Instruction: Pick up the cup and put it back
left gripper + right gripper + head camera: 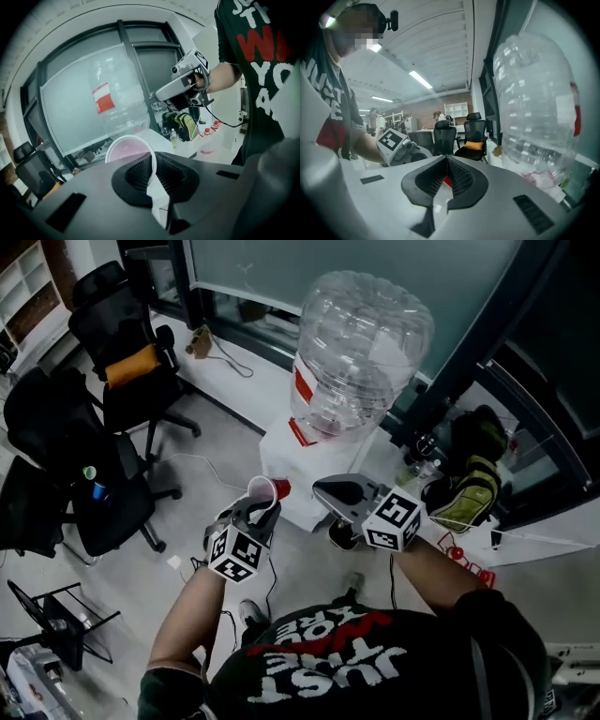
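Cup point(262, 491) hangs in the air in front of the water dispenser point(281, 451), its thin wall pinched at the rim between the jaws of the left gripper point(259, 517). The right gripper point(323, 491) has its jaws together on nothing. With so narrow a hold on one side, the soft cup could buckle or swing loose, and it may topple if it lands tilted.
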The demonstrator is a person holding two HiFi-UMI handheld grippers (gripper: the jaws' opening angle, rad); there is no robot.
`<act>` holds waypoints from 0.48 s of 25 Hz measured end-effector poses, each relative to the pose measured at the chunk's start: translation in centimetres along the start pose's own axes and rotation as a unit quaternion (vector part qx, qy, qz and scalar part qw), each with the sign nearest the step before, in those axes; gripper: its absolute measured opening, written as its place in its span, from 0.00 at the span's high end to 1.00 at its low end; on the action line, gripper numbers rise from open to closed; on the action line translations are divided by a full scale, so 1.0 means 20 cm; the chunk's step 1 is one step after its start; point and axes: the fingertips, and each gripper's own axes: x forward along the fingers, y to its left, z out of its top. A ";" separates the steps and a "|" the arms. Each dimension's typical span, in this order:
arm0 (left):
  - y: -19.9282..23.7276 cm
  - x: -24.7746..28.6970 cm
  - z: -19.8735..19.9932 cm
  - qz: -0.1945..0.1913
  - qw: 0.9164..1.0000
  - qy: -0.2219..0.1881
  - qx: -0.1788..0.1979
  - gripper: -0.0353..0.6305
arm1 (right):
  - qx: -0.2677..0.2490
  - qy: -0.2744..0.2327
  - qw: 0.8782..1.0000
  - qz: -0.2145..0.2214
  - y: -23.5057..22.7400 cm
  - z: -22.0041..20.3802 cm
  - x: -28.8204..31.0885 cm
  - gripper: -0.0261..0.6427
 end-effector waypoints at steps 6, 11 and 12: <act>-0.12 0.45 -0.75 -0.027 0.999 0.027 -0.022 0.91 | 0.005 0.021 0.999 0.046 -0.03 -0.69 0.47 0.91; -0.29 0.88 -1.37 -0.041 0.998 0.041 -0.024 0.91 | 0.014 0.023 0.998 0.060 -0.08 -1.37 0.76 0.91; -0.32 0.96 -1.48 -0.046 0.998 0.041 -0.023 0.91 | 0.019 0.026 0.998 0.057 -0.10 -1.51 0.81 0.91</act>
